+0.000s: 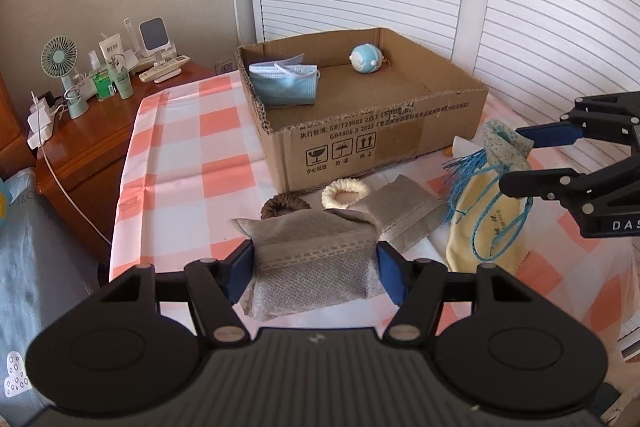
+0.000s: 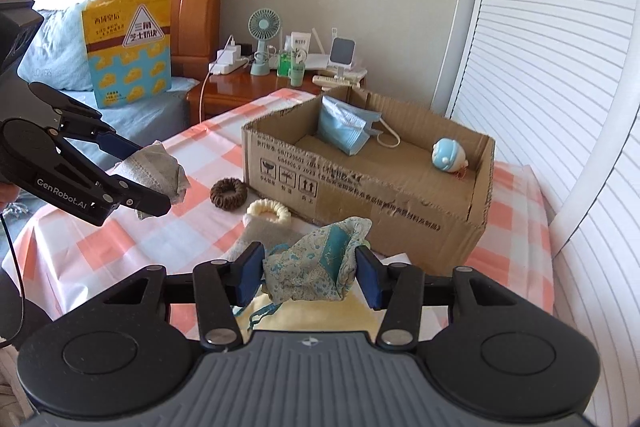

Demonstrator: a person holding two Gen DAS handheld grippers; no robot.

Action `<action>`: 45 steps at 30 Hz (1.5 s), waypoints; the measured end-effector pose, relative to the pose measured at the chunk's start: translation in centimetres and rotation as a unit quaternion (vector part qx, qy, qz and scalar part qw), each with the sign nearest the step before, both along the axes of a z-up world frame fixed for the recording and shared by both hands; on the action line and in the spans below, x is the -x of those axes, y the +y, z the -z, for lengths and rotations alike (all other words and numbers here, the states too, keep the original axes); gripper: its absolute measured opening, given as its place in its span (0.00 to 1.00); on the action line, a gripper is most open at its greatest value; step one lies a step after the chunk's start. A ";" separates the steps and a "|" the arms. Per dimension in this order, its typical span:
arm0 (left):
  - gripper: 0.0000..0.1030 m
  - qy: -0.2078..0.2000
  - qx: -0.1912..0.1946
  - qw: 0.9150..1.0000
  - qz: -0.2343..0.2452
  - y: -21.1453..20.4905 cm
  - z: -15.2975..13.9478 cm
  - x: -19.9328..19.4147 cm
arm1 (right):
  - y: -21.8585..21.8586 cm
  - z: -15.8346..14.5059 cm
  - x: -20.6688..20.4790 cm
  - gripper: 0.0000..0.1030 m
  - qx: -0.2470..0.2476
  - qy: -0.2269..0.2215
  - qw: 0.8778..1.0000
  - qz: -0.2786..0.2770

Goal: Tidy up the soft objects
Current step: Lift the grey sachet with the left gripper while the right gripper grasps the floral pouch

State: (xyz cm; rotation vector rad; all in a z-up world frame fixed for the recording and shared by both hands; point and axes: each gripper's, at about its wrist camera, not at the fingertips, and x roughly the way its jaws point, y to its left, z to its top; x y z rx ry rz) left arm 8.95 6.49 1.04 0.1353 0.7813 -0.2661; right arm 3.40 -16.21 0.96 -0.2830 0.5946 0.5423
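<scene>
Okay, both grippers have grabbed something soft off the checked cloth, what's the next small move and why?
Probably carry both toward the open cardboard box and release inside. The left gripper is shut on a grey pouch, the right gripper on a teal patterned cloth, both lifted. The box already holds a blue face mask and a small plush, with bare floor between them.

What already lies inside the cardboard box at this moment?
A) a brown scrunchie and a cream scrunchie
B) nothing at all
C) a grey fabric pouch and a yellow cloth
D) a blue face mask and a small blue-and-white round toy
D: inside the cardboard box lie the blue face mask and the round toy; both scrunchies sit outside it on the checked cloth.
</scene>
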 end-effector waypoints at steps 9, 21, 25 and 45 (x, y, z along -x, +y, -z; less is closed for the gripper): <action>0.62 -0.029 0.007 0.999 0.044 -1.3 -3.7 -1.3 | -0.8 -3.4 -0.9 0.53 0.004 -0.043 0.999 -0.002; 0.62 -0.034 -0.001 0.998 0.055 -2.4 -3.7 -3.1 | -1.3 3.0 -3.0 0.84 -0.002 0.049 0.999 0.021; 0.62 -0.022 -0.005 0.998 0.051 -2.1 -3.0 -3.4 | -1.6 5.1 -4.1 0.84 0.003 0.074 0.997 0.030; 0.62 -0.010 -0.011 0.998 0.068 -2.5 -2.5 -4.2 | -2.2 5.3 -5.1 0.49 0.006 0.076 0.997 0.032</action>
